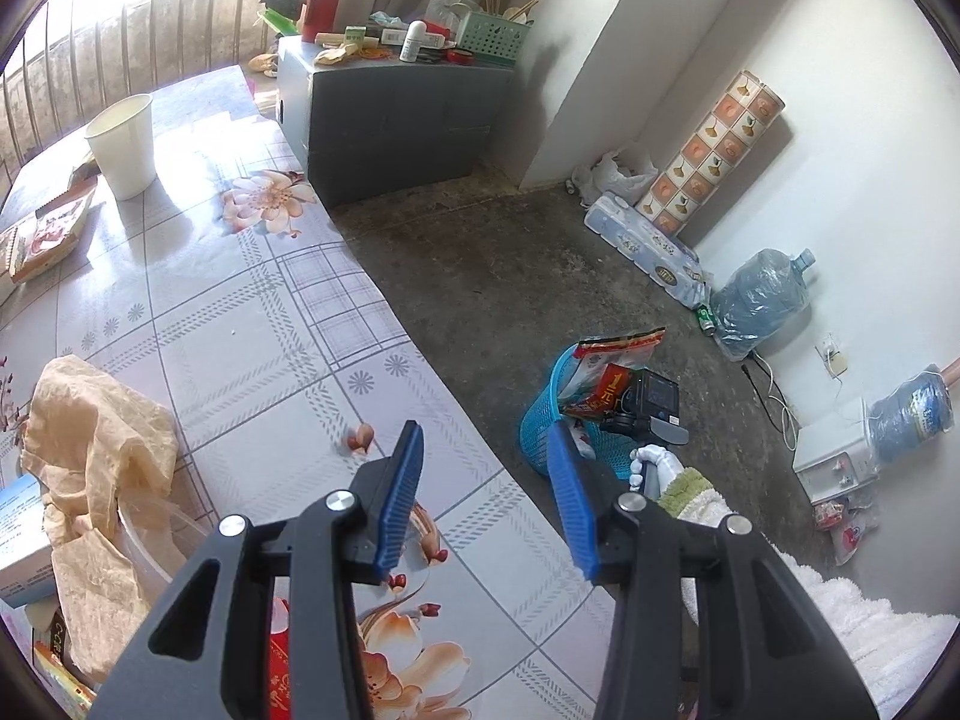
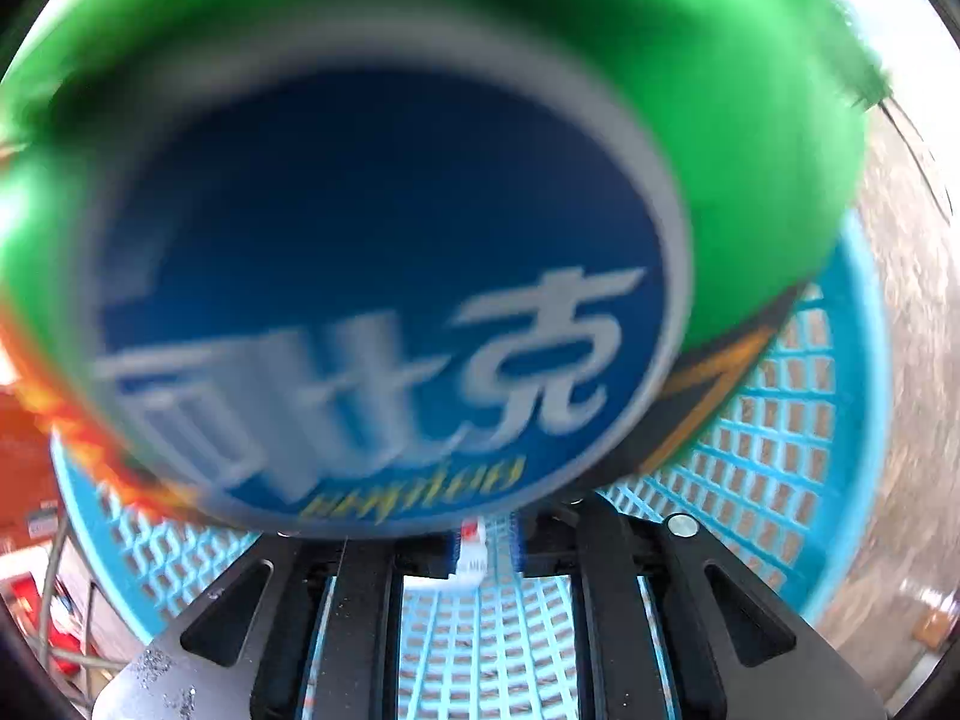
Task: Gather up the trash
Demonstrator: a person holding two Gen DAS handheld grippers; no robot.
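Right gripper (image 2: 486, 546) held a snack bag over the basket; left gripper (image 1: 486, 480) hung empty above the bench.

One blue mesh basket (image 2: 780, 420) stood on the floor beside the bench (image 1: 252, 312), with red wrappers (image 1: 612, 360) poking out of it. One green snack bag (image 2: 420, 210) with a blue round label was pinched at its edge between the right gripper's nearly closed pads, filling that camera's view directly above the basket's opening. The left gripper's two blue pads (image 1: 402, 492) stood apart with nothing between them. On the bench lay one white paper cup (image 1: 123, 144), one crumpled tan bag (image 1: 102, 450) and one small reddish scrap (image 1: 362, 438) just ahead of the left gripper.
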